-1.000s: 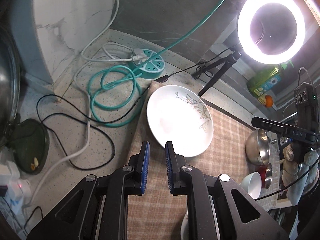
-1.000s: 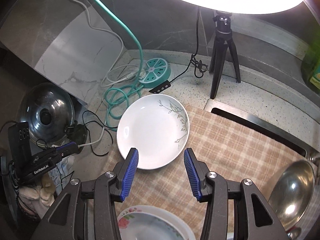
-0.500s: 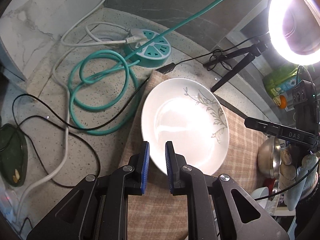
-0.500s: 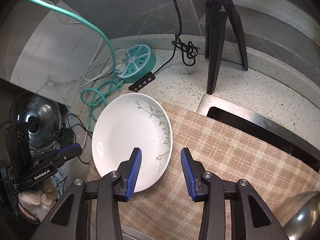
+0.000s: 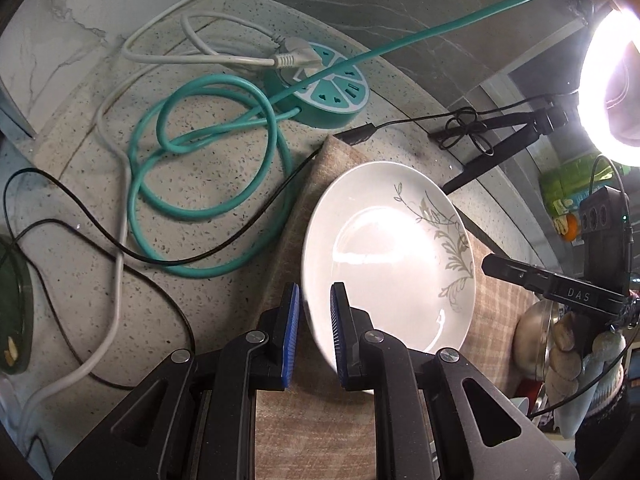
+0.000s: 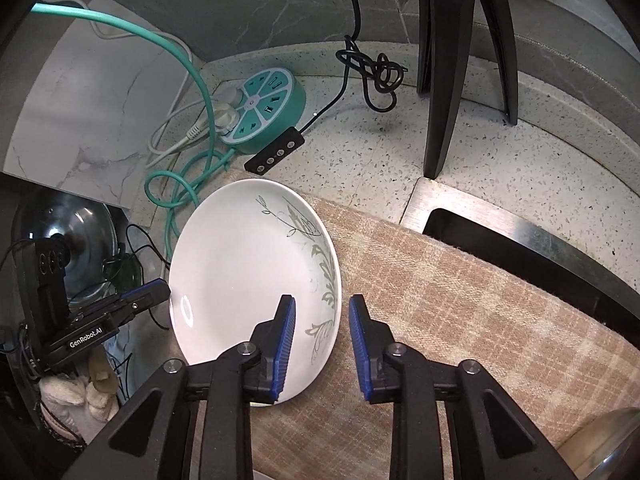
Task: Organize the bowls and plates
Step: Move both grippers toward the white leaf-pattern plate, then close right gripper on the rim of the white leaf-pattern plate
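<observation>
A white plate with a grey-green leaf pattern (image 5: 392,260) (image 6: 248,280) lies on a beige checked cloth (image 6: 460,300). My left gripper (image 5: 314,308) points down at the plate's left rim. Its blue pads stand a narrow gap apart with the rim inside that gap, and I see no pad pressing on it. My right gripper (image 6: 322,340) straddles the opposite, patterned rim. Its jaws are closing, one pad above the plate's inside and the other out over the cloth, still clear of the rim. In the right wrist view the left gripper's fingertip (image 6: 148,292) meets the plate's far edge.
A teal round power strip (image 5: 320,88) with coiled teal, white and black cables lies on the speckled counter behind the plate. A black tripod (image 6: 440,80) with a ring light (image 5: 612,88) stands at the back. A sink opening (image 6: 520,248) and a steel bowl (image 5: 532,340) are on the right.
Both grippers have come down and closer to the plate, and each now has a rim between its pads. The right jaws have narrowed. The left gap is unchanged.
</observation>
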Action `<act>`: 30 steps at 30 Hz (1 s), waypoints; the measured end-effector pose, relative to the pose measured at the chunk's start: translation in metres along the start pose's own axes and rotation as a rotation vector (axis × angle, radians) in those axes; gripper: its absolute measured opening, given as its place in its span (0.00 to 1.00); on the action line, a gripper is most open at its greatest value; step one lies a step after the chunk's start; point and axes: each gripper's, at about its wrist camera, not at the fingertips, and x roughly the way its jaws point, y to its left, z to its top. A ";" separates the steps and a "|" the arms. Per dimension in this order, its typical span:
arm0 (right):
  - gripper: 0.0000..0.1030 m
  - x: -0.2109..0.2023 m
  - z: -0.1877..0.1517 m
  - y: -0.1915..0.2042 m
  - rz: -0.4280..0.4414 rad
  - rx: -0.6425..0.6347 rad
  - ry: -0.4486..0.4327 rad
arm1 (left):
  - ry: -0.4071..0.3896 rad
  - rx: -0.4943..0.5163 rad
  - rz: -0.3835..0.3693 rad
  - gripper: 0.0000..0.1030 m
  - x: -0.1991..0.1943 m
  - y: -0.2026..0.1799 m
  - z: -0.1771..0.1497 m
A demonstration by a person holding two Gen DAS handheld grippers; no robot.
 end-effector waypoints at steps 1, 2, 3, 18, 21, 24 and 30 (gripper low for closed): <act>0.23 0.000 0.000 0.000 0.000 0.000 0.001 | 0.001 0.002 0.001 0.13 0.000 0.001 0.000; 0.23 0.001 0.000 -0.001 -0.002 -0.001 0.005 | 0.002 0.004 0.003 0.13 0.000 0.001 0.001; 0.22 0.002 0.000 -0.001 -0.005 -0.002 0.007 | 0.004 0.005 0.005 0.13 0.001 0.001 0.002; 0.14 0.016 0.007 -0.004 0.001 0.018 0.033 | 0.026 0.013 0.009 0.09 0.016 0.001 0.004; 0.12 0.018 0.008 -0.003 -0.002 0.017 0.037 | 0.029 0.014 0.010 0.08 0.018 0.001 0.005; 0.11 0.021 0.008 -0.002 -0.007 0.016 0.045 | 0.027 0.019 0.015 0.08 0.019 0.001 0.005; 0.07 0.028 0.009 -0.006 0.003 0.040 0.065 | 0.029 0.022 0.016 0.06 0.023 0.002 0.006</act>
